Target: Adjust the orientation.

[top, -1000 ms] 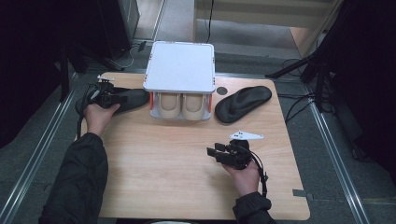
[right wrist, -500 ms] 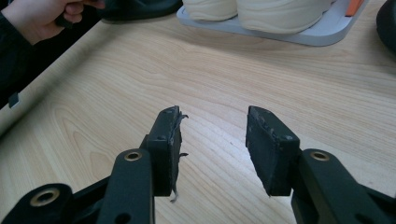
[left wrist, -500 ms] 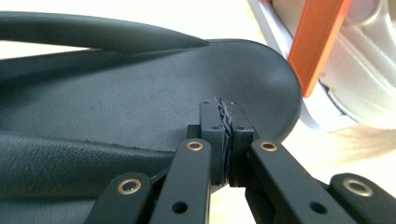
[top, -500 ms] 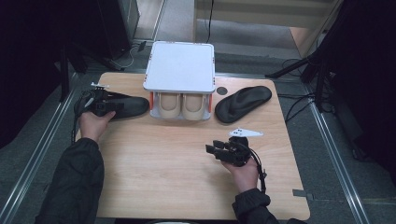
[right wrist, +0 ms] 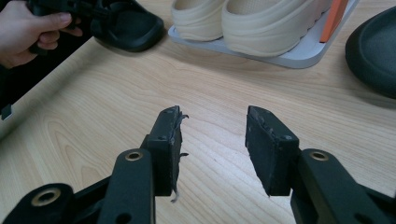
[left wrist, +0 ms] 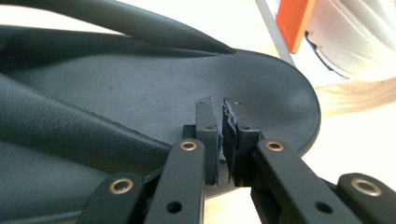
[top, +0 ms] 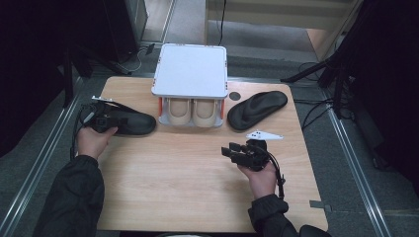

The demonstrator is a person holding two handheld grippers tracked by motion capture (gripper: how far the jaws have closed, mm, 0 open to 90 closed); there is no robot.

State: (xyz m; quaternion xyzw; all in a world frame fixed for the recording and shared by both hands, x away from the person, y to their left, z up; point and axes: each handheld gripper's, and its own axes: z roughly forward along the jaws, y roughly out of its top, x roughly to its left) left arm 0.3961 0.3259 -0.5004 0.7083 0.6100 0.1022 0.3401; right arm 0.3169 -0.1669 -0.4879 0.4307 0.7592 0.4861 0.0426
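Observation:
A black sandal [top: 131, 123] lies at the table's left, beside the rack. My left gripper [top: 114, 121] is at its heel end, pointing along the footbed [left wrist: 140, 88]. In the left gripper view its jaws have just been opening; a narrow gap stands between the fingertips [left wrist: 221, 105], with nothing in it. The second black sandal [top: 257, 108] lies at the right of the rack. My right gripper [top: 232, 149] hovers over bare wood, open, with nothing between its pads [right wrist: 212, 116].
A white two-level rack [top: 190, 69] stands at the back centre, with a pair of beige shoes [top: 192, 111] on its lower shelf [right wrist: 299, 58]. Dark floor and cables surround the table [top: 188, 197].
The left hand, its gripper and the left black sandal have shifted towards the near side of the table. The right gripper has stayed in place.

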